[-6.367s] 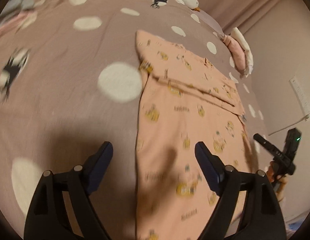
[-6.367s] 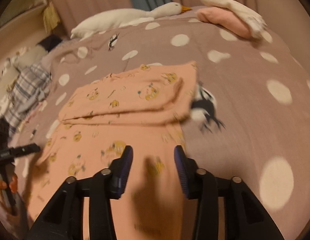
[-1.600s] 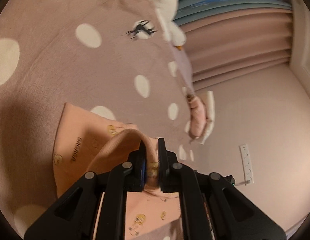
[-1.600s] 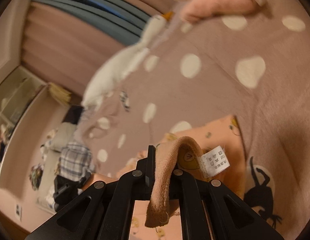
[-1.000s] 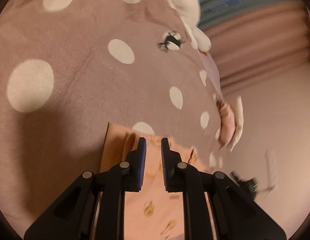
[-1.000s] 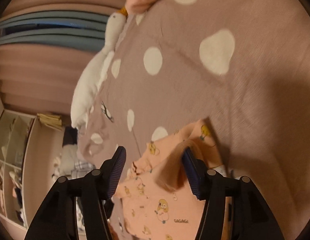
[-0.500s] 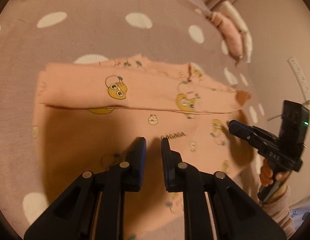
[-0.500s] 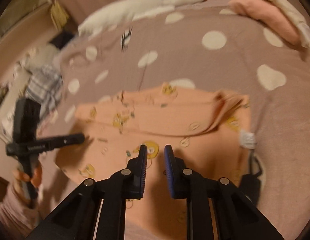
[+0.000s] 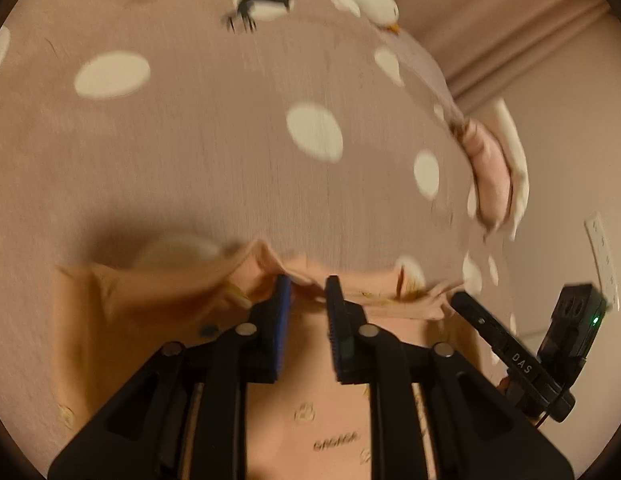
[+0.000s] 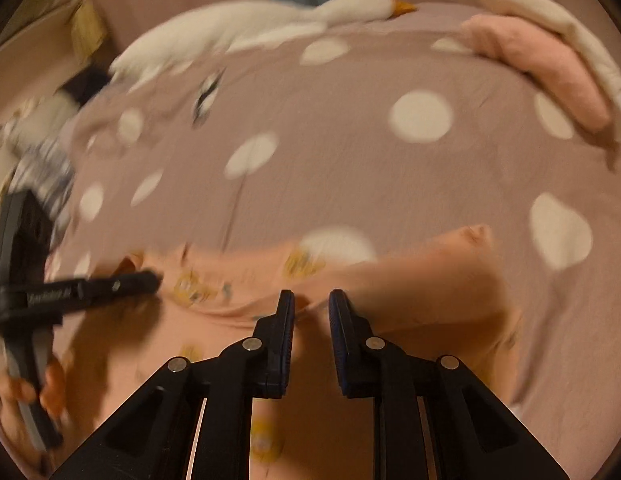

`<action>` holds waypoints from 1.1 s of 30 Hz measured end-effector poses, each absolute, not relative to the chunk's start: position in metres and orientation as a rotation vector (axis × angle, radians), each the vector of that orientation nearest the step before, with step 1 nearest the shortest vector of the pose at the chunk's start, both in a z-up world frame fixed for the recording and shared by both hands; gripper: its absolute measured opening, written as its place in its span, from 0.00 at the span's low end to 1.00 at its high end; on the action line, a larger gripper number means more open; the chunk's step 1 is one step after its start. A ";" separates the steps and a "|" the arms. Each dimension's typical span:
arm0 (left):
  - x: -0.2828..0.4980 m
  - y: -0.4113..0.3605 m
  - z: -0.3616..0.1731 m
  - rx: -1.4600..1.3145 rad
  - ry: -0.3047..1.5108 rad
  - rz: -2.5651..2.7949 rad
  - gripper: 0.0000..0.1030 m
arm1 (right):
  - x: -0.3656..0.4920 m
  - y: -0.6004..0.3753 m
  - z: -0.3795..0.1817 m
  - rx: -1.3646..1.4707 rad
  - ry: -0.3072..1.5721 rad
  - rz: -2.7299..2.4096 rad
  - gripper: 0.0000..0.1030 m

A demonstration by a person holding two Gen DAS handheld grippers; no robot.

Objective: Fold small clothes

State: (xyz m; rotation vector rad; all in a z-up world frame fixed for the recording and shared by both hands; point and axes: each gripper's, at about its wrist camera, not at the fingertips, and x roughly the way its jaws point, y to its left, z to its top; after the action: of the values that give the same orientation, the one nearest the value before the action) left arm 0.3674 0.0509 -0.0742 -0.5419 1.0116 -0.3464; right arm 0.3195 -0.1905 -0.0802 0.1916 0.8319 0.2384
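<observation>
A peach baby garment with yellow cartoon prints [image 9: 110,320] [image 10: 410,280] lies flat on the dotted bedspread [image 9: 230,160], its far part folded back into a band. My left gripper [image 9: 307,284] is at that far folded edge, where a fabric ridge rises between its tips. Its jaws are opening and the pads do not press the cloth. My right gripper [image 10: 311,296] hovers over the same band further right, with a narrow gap and nothing in it. Each gripper shows side-on in the other's view: the right [image 9: 458,302], the left [image 10: 150,278].
A white plush goose [image 10: 270,28] lies along the far side of the bed. Folded pink and white cloths [image 10: 550,60] sit at the far right. Plaid clothing [image 10: 42,172] lies far left. A wall socket strip [image 9: 602,256] and curtains are behind.
Both grippers have moved forward over the garment to its far folded edge. The left jaws stand a little wider than half a second ago. The right jaws narrowed earlier, after letting go of the fabric.
</observation>
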 end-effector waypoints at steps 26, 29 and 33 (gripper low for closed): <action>0.179 0.094 -0.099 -0.285 1.078 -0.432 0.38 | 0.157 -0.221 -0.112 -0.063 0.958 0.241 0.20; 0.163 0.109 -0.096 -0.349 1.069 -0.424 0.38 | 0.151 -0.234 -0.109 -0.004 0.987 0.224 0.20; 0.148 0.122 -0.089 -0.406 1.037 -0.401 0.47 | 0.137 -0.245 -0.105 0.078 0.960 0.229 0.20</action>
State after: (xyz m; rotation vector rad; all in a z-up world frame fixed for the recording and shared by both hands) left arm 0.1480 0.1218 -0.0892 -0.4062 1.0372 -0.4011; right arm 0.1365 -0.2447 -0.1048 0.0783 0.9602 0.2290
